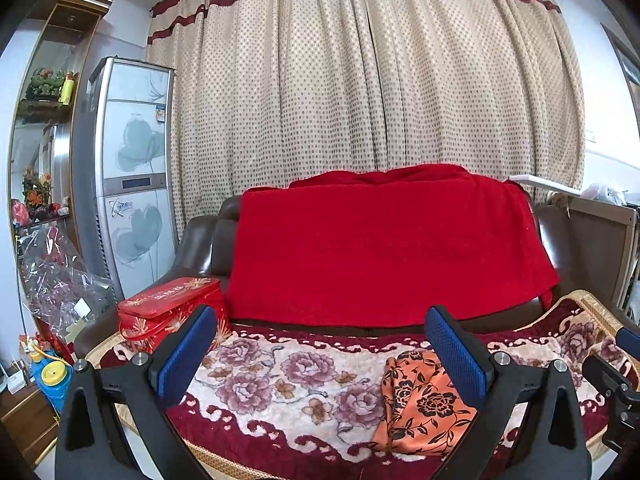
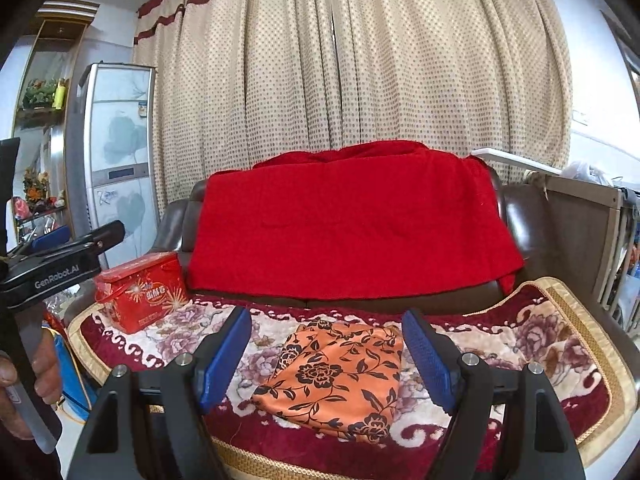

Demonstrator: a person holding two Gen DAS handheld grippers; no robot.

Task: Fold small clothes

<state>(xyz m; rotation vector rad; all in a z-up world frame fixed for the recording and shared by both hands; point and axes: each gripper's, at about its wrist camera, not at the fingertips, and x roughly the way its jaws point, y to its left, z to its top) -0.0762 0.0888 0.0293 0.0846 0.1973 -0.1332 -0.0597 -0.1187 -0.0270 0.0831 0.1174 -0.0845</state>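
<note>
A small orange garment with a black flower print (image 2: 336,376) lies folded in a compact bundle on the floral seat cover (image 2: 560,344) of the sofa. In the left wrist view the garment (image 1: 424,404) sits to the right, partly behind the right finger. My left gripper (image 1: 320,348) is open and empty, held above the seat to the left of the garment. My right gripper (image 2: 326,352) is open and empty, its blue pads (image 2: 226,360) on either side of the garment and short of it.
A red gift box (image 2: 140,292) stands on the seat's left end. A red blanket (image 2: 352,216) hangs over the sofa back. A tall white air conditioner (image 1: 132,172) and a shelf stand at the left. A cabinet (image 2: 580,232) stands at the right.
</note>
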